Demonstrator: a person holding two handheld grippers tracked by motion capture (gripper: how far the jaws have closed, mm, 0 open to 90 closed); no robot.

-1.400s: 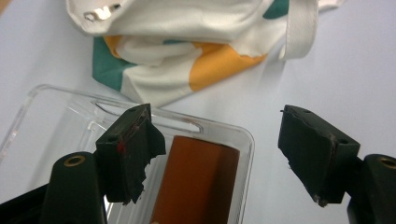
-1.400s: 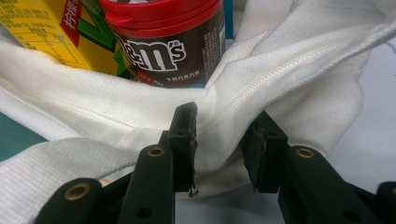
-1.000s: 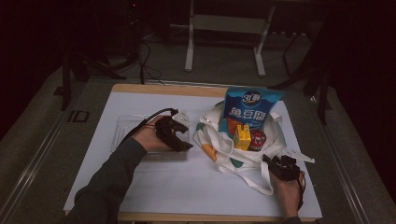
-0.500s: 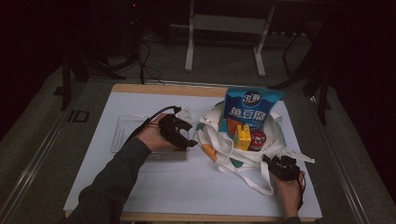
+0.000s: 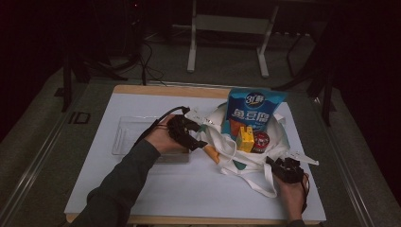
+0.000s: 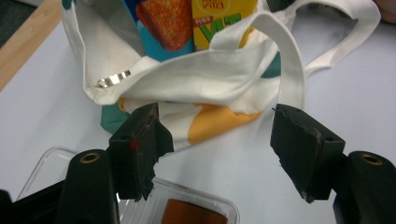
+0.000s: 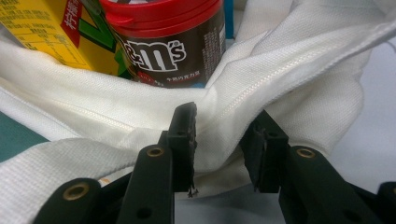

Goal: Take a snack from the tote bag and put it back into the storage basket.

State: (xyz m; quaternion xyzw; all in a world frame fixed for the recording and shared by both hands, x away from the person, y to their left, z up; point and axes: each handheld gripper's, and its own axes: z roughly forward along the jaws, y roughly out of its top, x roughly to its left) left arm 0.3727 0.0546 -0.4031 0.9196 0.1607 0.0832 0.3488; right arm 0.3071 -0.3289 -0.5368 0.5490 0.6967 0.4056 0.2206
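On a white table (image 5: 156, 189), a white cloth tote bag (image 5: 222, 144) printed with teal and orange patches lies open between the two grippers. It reaches from just beyond the left fingertips across to the right ones. Its mouth holds three items, all past the right fingers. The largest is a blue snack bag (image 5: 255, 111), standing tall at the back. Next is a yellow drink carton (image 5: 245, 139), leaning just ahead of the right gripper's left finger. The smallest is a brown M&M's jar with a red lid (image 5: 260, 141), right beside the carton and straight ahead of the right fingers.

A clear plastic tray (image 5: 130, 137) sits under and behind the left fingers; in the left gripper view its rim and something brown inside it show beneath the jaws.

The left gripper (image 5: 191, 139) hovers with its fingers (image 6: 140, 140) spread wide. They have narrowed only a trifle, with nothing between them. The bag's folded rim and one handle loop lie just beyond the fingertips, apart from them.

The right gripper (image 5: 283, 168), at the bag's near corner, has its fingers (image 7: 184, 135) pinched on a fold of the bag's white fabric.
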